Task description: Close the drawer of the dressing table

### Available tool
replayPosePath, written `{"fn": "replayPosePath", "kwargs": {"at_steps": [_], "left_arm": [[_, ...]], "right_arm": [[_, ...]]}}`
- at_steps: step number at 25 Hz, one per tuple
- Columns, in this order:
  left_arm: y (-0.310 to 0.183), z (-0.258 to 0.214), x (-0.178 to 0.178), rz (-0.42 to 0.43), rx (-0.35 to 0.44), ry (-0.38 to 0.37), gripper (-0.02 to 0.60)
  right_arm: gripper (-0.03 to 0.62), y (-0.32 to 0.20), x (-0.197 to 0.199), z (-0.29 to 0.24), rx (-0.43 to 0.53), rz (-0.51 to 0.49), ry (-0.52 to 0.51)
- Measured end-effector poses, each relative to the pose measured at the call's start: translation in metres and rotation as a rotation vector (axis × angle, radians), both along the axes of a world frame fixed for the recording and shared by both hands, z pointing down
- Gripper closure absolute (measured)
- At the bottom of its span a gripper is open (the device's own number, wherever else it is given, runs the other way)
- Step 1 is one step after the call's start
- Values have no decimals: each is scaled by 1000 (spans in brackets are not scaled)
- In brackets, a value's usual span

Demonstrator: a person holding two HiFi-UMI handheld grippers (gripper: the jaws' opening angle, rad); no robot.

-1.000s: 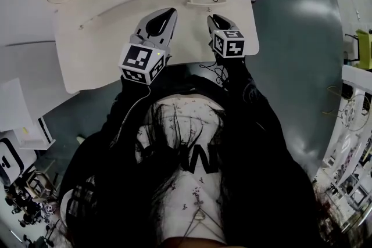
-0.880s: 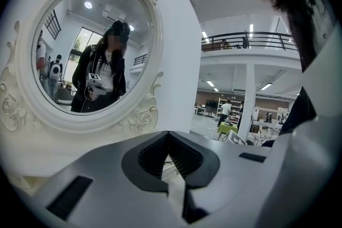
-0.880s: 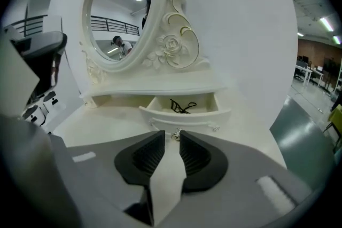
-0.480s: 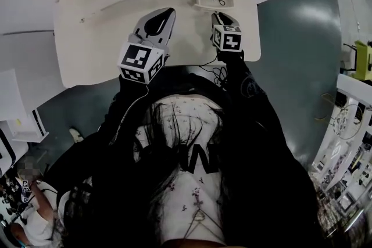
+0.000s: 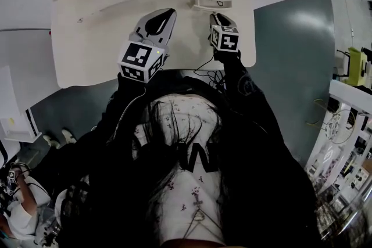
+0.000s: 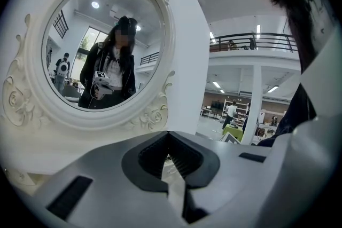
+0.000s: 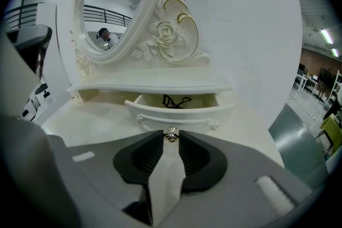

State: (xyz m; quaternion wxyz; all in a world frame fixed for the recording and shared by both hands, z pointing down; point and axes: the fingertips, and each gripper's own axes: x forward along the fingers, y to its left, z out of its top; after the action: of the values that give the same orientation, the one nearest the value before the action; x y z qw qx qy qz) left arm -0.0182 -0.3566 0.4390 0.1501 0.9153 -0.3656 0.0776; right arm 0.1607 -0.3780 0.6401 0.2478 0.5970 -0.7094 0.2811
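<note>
White dressing table (image 5: 93, 49) lies below both tools. Over it, the left gripper (image 5: 168, 11) hovers with its jaws closed together, holding nothing. The right gripper (image 7: 171, 141) has its jaws apart, with the knob (image 7: 171, 136) at the gap between their tips. The drawer (image 7: 176, 107) stands partly pulled out.

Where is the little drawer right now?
Right gripper view: the drawer stands open under the mirror shelf, on the dressing table's right side, its knob at the right gripper's open jaws.
</note>
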Motion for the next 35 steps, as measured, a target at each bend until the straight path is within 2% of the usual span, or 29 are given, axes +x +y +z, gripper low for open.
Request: {"fn": "replayPosePath", "kwargs": {"at_steps": [17, 28, 35], "left_arm": [[-6, 2, -28, -65, -1, -14, 583], [-6, 5, -35, -71, -7, -11, 583], [-2, 5, -37, -74, -1, -15, 583]], "right_arm": [[491, -33, 4, 1, 45, 54, -44], [484, -44, 6, 6, 46, 66, -64], [488, -50, 5, 18, -25, 111, -42]]}}
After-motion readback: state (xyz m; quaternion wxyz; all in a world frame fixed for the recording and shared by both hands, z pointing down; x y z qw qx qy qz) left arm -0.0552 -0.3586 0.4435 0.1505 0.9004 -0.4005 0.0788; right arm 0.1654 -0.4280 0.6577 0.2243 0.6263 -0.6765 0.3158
